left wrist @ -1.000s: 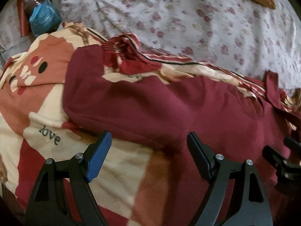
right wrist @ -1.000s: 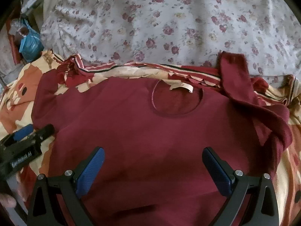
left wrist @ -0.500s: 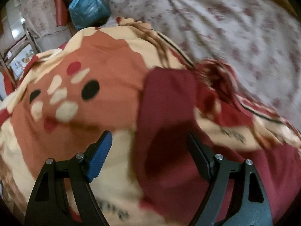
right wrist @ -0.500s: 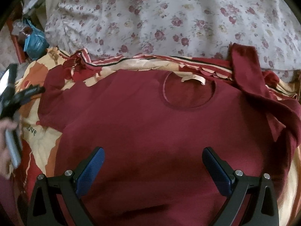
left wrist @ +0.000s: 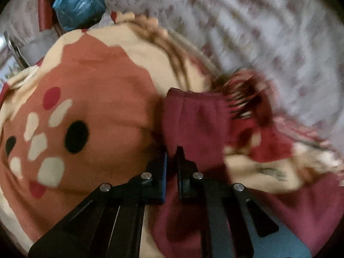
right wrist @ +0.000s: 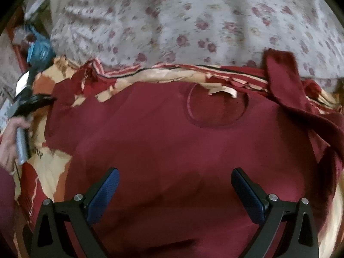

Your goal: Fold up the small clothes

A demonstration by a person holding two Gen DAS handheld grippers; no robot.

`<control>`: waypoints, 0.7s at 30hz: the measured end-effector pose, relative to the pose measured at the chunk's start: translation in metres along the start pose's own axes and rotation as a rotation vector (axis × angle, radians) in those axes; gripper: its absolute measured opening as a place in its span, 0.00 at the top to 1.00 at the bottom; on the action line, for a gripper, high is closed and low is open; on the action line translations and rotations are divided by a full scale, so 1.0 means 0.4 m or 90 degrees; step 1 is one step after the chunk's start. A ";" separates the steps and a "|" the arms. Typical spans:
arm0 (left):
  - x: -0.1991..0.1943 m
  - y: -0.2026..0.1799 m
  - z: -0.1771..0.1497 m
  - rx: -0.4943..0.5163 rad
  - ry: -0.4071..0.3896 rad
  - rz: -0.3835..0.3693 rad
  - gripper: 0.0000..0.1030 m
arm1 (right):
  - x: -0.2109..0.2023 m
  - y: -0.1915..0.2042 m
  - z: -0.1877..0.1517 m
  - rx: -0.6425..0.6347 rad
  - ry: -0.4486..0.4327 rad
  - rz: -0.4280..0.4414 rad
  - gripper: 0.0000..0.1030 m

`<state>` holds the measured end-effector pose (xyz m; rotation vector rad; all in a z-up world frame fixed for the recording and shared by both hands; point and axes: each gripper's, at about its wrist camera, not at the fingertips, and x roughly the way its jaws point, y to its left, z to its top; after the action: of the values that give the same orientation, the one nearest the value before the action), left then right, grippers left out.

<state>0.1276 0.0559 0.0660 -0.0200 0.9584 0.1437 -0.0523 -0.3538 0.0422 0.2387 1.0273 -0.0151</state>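
A dark red sweater [right wrist: 172, 142] lies flat on a patterned blanket, neck hole [right wrist: 217, 109] toward the far side. Its left sleeve [left wrist: 193, 120] points away from me in the left wrist view. My left gripper [left wrist: 171, 163] is shut on the near left edge of that sleeve. It also shows in the right wrist view [right wrist: 36, 103] at the sweater's left sleeve end, held by a hand. My right gripper [right wrist: 175, 191] is open and empty above the sweater's lower body. The right sleeve [right wrist: 286, 81] is folded up at the far right.
The orange, cream and red blanket [left wrist: 90, 99] covers the near bed. A white flowered sheet [right wrist: 193, 21] lies beyond it. A blue plastic bag [left wrist: 77, 4] sits off the bed's far left corner.
My left gripper has swung left from the sweater's body to the left sleeve and shut on its edge. The right gripper has stayed open over the sweater, shifting slightly.
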 end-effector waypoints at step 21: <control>-0.251 -0.665 -0.381 0.197 0.077 -0.370 0.93 | -0.149 -0.191 0.015 0.136 -0.063 -0.040 0.00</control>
<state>-0.0185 -0.2313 0.0479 -0.0212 1.0505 -0.5462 -0.0878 -0.4355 0.0813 0.3957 0.9342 -0.1929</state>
